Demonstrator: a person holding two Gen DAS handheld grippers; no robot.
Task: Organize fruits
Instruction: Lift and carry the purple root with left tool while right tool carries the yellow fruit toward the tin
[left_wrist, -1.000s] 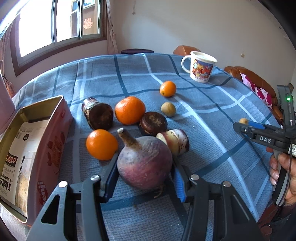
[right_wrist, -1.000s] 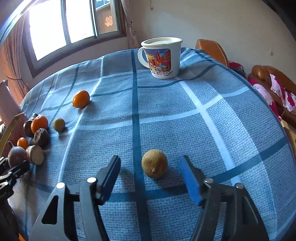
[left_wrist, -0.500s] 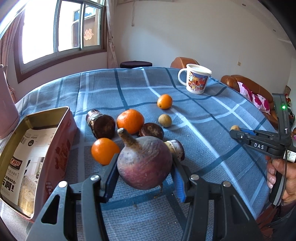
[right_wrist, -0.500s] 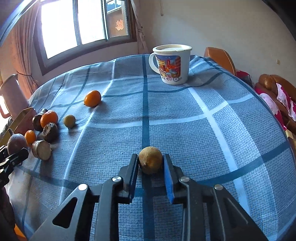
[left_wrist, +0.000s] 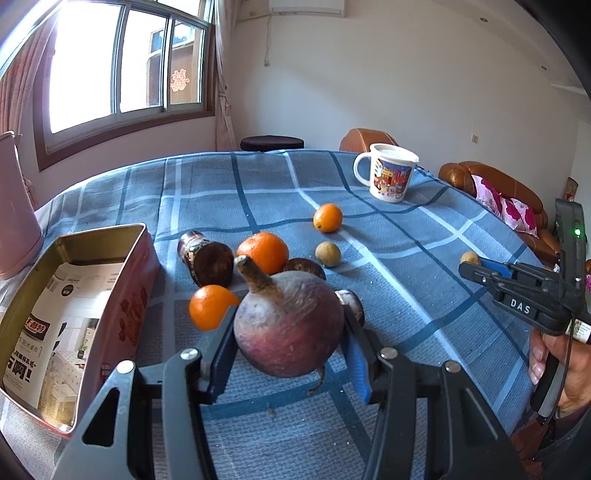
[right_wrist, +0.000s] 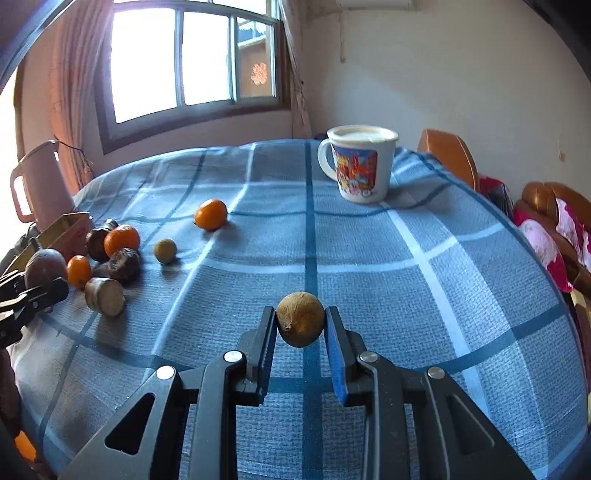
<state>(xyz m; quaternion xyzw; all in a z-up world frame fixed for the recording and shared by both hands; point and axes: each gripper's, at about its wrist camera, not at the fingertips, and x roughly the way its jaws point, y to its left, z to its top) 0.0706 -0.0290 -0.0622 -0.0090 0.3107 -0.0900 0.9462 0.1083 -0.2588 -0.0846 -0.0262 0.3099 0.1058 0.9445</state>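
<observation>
Two pieces are gripped, none boxed yet. The left gripper (left_wrist: 290, 363) is clamped on the big purple root (left_wrist: 288, 326), raised just off the cloth near the tabletop's left edge, beside the tin box (left_wrist: 74, 295), which holds only a printed leaflet. The right gripper (right_wrist: 300, 354) is closed on a small brown fruit (right_wrist: 300, 324), mid-table. Three oranges (left_wrist: 263, 252), another small brown fruit and the dark chunks are left on the table (right_wrist: 406, 295).

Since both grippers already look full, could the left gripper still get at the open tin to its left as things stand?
Probably yes. The left gripper is shut on the purple root, and the tin lies open-topped close beside it, with nothing standing between them. The oranges sit further back.
</observation>
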